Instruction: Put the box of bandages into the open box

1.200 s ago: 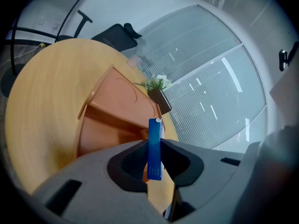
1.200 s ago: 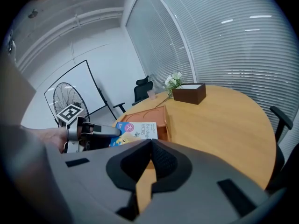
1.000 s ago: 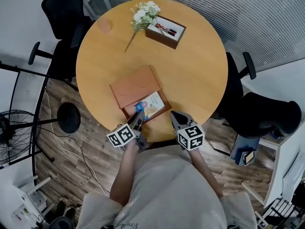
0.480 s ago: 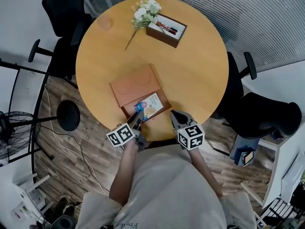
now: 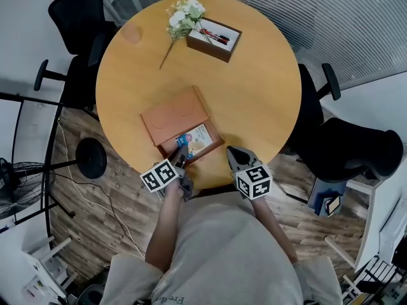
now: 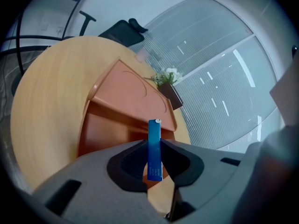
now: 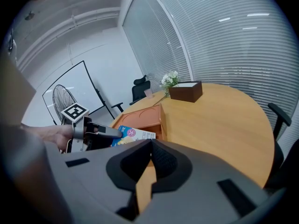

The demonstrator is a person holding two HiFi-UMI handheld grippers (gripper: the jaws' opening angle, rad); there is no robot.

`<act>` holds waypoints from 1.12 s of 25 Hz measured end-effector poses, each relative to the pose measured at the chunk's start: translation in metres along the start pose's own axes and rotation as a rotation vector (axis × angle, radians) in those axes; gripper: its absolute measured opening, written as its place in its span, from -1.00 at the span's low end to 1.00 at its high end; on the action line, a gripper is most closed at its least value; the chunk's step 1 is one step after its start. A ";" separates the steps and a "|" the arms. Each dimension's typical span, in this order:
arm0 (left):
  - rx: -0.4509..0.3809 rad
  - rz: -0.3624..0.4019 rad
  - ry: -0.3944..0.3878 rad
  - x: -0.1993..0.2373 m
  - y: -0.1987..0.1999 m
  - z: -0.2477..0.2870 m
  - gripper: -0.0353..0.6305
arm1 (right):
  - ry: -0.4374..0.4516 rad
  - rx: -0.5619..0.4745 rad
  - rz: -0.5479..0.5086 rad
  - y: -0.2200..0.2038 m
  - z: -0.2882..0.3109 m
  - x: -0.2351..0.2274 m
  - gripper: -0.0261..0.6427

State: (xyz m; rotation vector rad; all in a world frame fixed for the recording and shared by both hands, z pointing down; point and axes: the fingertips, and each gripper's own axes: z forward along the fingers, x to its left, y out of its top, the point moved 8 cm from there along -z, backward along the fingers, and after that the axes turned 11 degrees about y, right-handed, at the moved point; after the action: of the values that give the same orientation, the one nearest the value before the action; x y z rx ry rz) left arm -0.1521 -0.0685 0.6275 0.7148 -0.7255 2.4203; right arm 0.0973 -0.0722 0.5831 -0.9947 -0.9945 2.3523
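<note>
On the round wooden table (image 5: 254, 100) lies the open brown box (image 5: 166, 118), its lid folded back to the left and its tray (image 5: 215, 146) toward me. My left gripper (image 5: 181, 152) is shut on the box of bandages (image 5: 196, 138), a flat blue and white carton, and holds it over the tray. In the left gripper view the carton (image 6: 154, 132) stands edge-on between the jaws of the left gripper (image 6: 154, 147), with the brown box (image 6: 121, 120) just beyond. My right gripper (image 5: 233, 152) rests near the table's near edge, shut and empty (image 7: 150, 143); its view shows the carton (image 7: 135, 134).
At the far side a bunch of white flowers (image 5: 182, 14) lies next to a dark tray of pens (image 5: 214, 39). Black office chairs (image 5: 73, 11) (image 5: 359, 151) stand round the table. A round stand base (image 5: 90, 157) and a cable lie on the wooden floor at left.
The head view has drifted a little, so the table sits slightly higher and further left. The left gripper still holds the carton over the tray. The right gripper has kept still.
</note>
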 end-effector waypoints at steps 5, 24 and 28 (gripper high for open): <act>0.011 -0.001 0.016 -0.004 0.003 0.006 -0.66 | 0.001 -0.003 0.008 0.003 0.004 -0.003 -0.93; 0.075 -0.030 0.178 0.001 0.004 0.018 -0.66 | -0.044 -0.009 0.011 0.005 -0.003 -0.015 -0.93; 0.097 -0.053 0.205 0.004 0.003 0.020 -0.66 | -0.040 -0.002 0.014 0.005 -0.002 -0.015 -0.93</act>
State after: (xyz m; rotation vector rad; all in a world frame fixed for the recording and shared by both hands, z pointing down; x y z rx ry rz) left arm -0.1500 -0.0818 0.6429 0.5060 -0.5041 2.4481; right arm 0.1083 -0.0836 0.5859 -0.9619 -1.0077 2.3916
